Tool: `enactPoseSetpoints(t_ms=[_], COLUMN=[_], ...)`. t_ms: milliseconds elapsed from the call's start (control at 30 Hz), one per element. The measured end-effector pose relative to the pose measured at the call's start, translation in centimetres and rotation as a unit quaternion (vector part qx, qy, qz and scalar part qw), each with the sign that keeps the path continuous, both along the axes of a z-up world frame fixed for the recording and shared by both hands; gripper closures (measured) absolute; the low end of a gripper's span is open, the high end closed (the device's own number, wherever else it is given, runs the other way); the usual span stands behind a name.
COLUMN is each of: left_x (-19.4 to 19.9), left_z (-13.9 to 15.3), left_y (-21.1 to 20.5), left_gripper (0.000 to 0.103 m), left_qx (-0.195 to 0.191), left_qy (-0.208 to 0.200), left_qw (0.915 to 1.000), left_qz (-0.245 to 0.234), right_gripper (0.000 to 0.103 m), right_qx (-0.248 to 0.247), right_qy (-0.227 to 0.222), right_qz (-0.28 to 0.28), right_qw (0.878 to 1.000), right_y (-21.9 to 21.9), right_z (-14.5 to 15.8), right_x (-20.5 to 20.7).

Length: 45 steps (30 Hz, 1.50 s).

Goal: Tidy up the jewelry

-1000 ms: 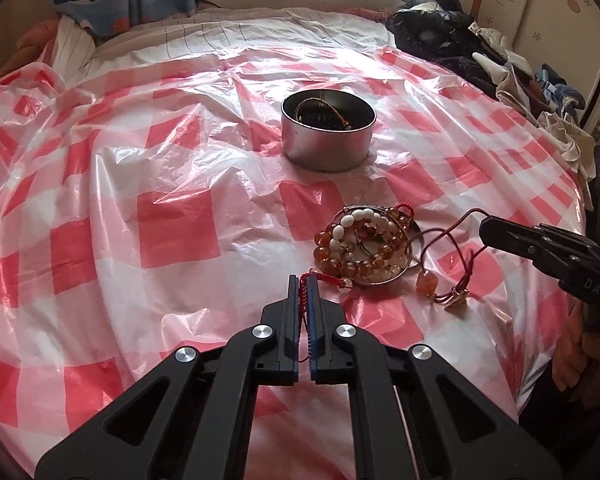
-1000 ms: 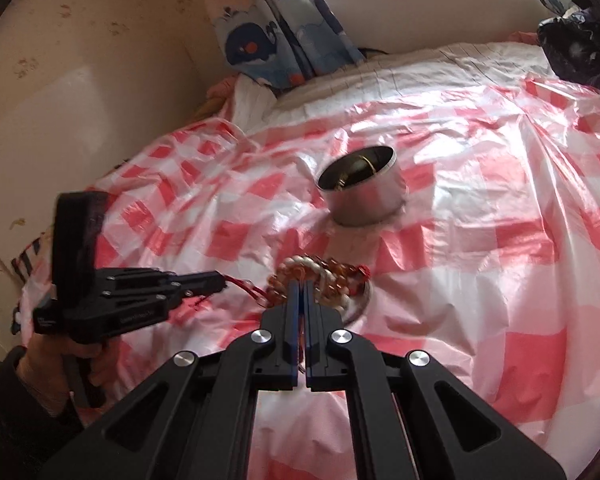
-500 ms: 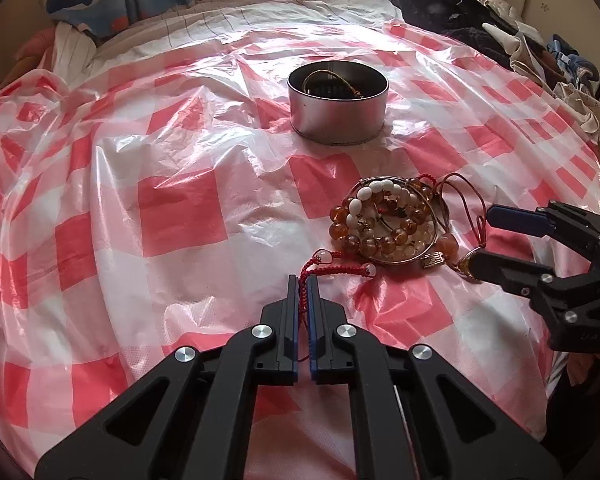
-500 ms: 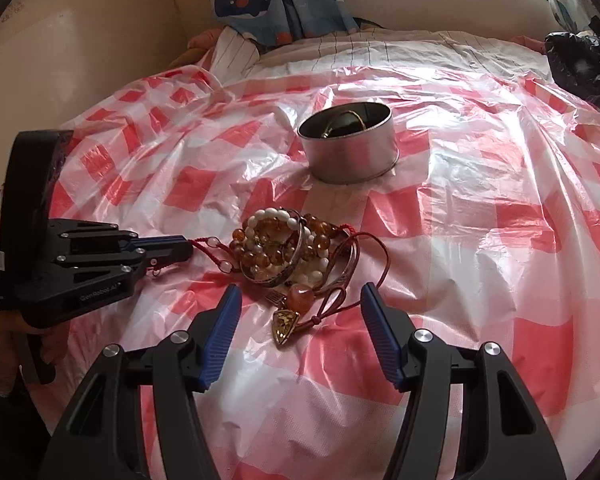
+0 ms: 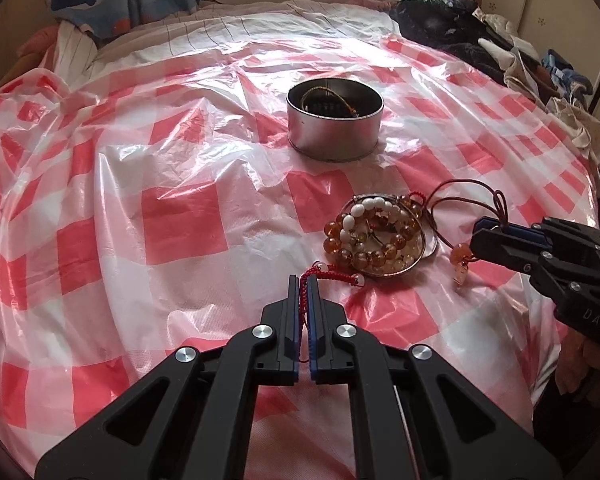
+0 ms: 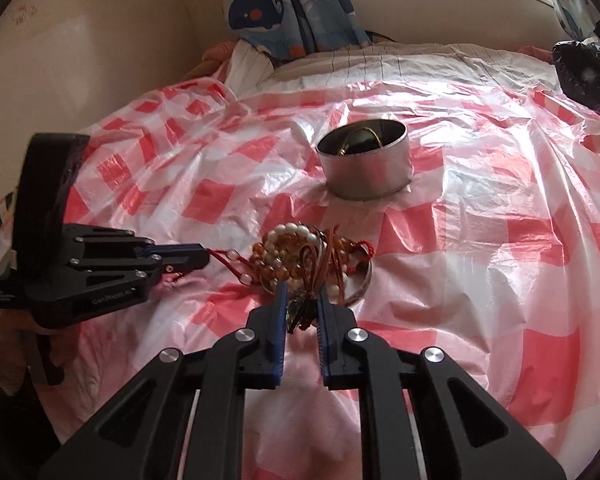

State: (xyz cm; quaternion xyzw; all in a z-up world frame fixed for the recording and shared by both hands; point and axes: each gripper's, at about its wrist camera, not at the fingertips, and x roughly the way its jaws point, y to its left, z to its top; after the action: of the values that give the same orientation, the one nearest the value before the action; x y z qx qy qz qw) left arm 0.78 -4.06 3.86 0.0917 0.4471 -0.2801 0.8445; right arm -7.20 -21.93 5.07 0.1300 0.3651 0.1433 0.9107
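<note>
A pile of bead bracelets [image 5: 374, 236] lies on a small round metal lid on the red-checked plastic sheet; it also shows in the right wrist view [image 6: 296, 254]. My left gripper [image 5: 304, 280] is shut on a red braided cord bracelet [image 5: 332, 274] that trails to the pile. My right gripper [image 6: 302, 294] has closed around the brown cord necklace [image 6: 314, 268] with its amber bead and pendant [image 5: 460, 254], lifting it just off the sheet. A round metal tin [image 5: 334, 120] with jewelry inside stands beyond the pile.
The checked plastic sheet [image 5: 180, 216] covers a bed. Dark clothes [image 5: 460, 36] are heaped at the far right. A whale-print curtain [image 6: 292, 12] and a wall stand behind the bed. My left gripper shows in the right wrist view [image 6: 196, 258].
My right gripper opened, came down over the necklace's bead and pendant, and has closed on the cord. My left gripper stays shut on the red cord bracelet and has edged forward.
</note>
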Motion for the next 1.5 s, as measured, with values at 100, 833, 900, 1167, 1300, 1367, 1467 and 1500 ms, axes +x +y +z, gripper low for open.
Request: enactPoseSetpoints(t_ms=[100, 833, 900, 1167, 1300, 1367, 1467, 1500], left_x=[0.0, -0.2, -0.2, -0.1, -0.1, -0.1, 0.0, 0.0], left_z=[0.3, 0.7, 0.8, 1.2, 1.1, 1.1, 1.2, 1.2], left_y=[0.0, -0.1, -0.2, 0.3, 0.2, 0.2, 0.2, 0.2], left_gripper=[0.1, 0.1, 0.1, 0.1, 0.1, 0.1, 0.1, 0.1], left_qx=[-0.002, 0.025, 0.026, 0.004, 0.005, 0.005, 0.003, 0.003], left_qy=[-0.012, -0.047, -0.048, -0.045, -0.045, -0.045, -0.047, -0.049], left_qw=[0.9999, 0.9985, 0.9984, 0.9987, 0.9987, 0.9987, 0.9985, 0.9984], left_qz=[0.007, 0.017, 0.017, 0.022, 0.022, 0.023, 0.026, 0.027], right_gripper=[0.089, 0.089, 0.089, 0.089, 0.089, 0.089, 0.089, 0.089], right_qx=[0.01, 0.028, 0.029, 0.033, 0.035, 0.035, 0.04, 0.041], right_qy=[-0.005, -0.01, -0.011, -0.01, -0.012, -0.012, -0.012, -0.013], right_qz=[-0.002, 0.002, 0.002, -0.006, -0.008, -0.009, -0.011, -0.012], right_qw=[1.0, 1.0, 1.0, 0.999, 0.999, 0.999, 0.999, 0.999], right_y=[0.0, 0.1, 0.2, -0.2, -0.3, -0.4, -0.6, -0.6], right_z=[0.3, 0.3, 0.3, 0.3, 0.4, 0.4, 0.4, 0.4], right_x=[0.1, 0.4, 0.4, 0.4, 0.3, 0.3, 0.3, 0.3])
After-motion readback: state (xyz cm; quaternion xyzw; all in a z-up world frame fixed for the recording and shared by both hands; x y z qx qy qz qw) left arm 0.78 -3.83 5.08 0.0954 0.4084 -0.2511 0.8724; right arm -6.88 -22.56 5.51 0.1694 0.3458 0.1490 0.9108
